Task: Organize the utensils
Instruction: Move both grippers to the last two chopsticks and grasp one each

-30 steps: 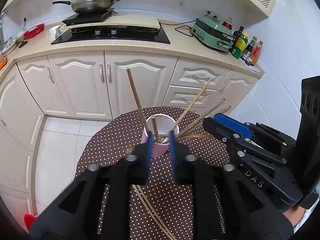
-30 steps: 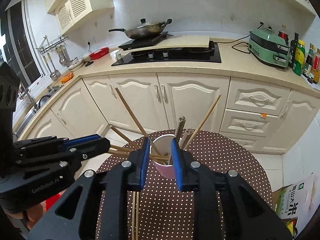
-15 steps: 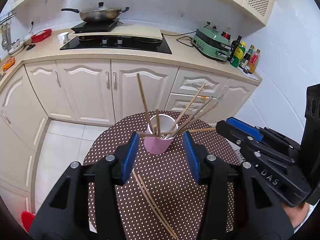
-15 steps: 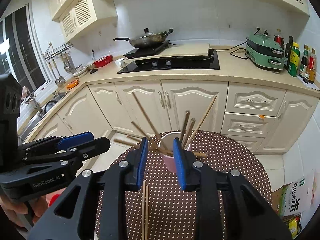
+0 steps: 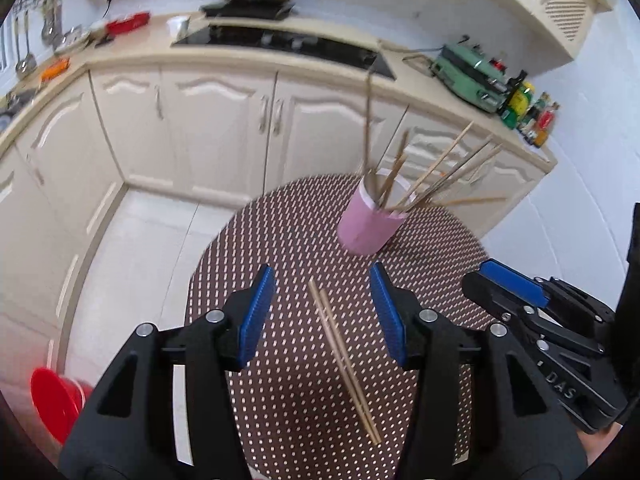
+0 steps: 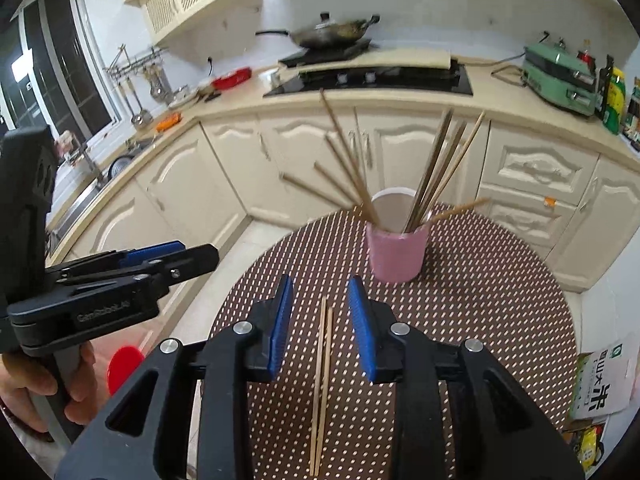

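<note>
A pink cup (image 5: 370, 226) full of several wooden chopsticks stands at the far side of the round dotted table (image 5: 280, 248); it also shows in the right wrist view (image 6: 396, 254). Two loose chopsticks (image 5: 344, 364) lie side by side on the cloth, also seen in the right wrist view (image 6: 322, 376). My left gripper (image 5: 322, 312) is open and empty above their far ends. My right gripper (image 6: 320, 316) is open and empty, its jaws either side of the pair. Each gripper shows in the other's view, the right (image 5: 532, 312) and the left (image 6: 120, 276).
Cream kitchen cabinets (image 5: 224, 128) and a counter with a hob, a wok (image 6: 332, 34) and a green appliance (image 6: 560, 76) run behind the table. A red bowl (image 5: 56, 400) sits on the floor at the left. A rice bag (image 6: 600, 388) lies at the right.
Both grippers have opened and pulled back from the cup toward the near side of the table. They now hang over the two loose chopsticks. The cup's chopsticks have shifted.
</note>
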Demonstrator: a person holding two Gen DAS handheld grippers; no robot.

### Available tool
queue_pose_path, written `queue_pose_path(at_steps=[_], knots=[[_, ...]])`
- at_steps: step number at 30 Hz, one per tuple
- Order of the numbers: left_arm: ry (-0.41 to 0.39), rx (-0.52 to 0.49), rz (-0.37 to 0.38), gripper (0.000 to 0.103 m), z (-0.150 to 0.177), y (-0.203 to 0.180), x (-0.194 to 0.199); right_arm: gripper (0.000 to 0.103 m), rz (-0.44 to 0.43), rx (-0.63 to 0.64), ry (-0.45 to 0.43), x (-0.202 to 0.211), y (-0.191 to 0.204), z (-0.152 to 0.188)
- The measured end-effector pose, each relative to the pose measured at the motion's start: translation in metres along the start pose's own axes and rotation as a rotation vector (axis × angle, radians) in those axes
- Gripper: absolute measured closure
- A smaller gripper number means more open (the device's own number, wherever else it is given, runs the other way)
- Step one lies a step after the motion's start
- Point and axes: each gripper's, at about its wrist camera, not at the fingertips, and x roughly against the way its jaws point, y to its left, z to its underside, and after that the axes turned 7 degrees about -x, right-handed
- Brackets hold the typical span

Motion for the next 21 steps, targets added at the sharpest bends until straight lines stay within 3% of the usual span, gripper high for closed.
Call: queue_pose_path(at_steps=[9, 21], knots=[[0.187, 0.072, 0.010, 0.052, 0.034, 0.013, -0.063, 0.076, -0.008, -0.012, 0.128, -0.038, -0.013, 0.020], [0.373, 0.052, 0.021, 0.052, 0.057, 0.001, -0.150, 0.076, -0.002, -0.061, 0.279, -0.081, -0.038, 0.030]])
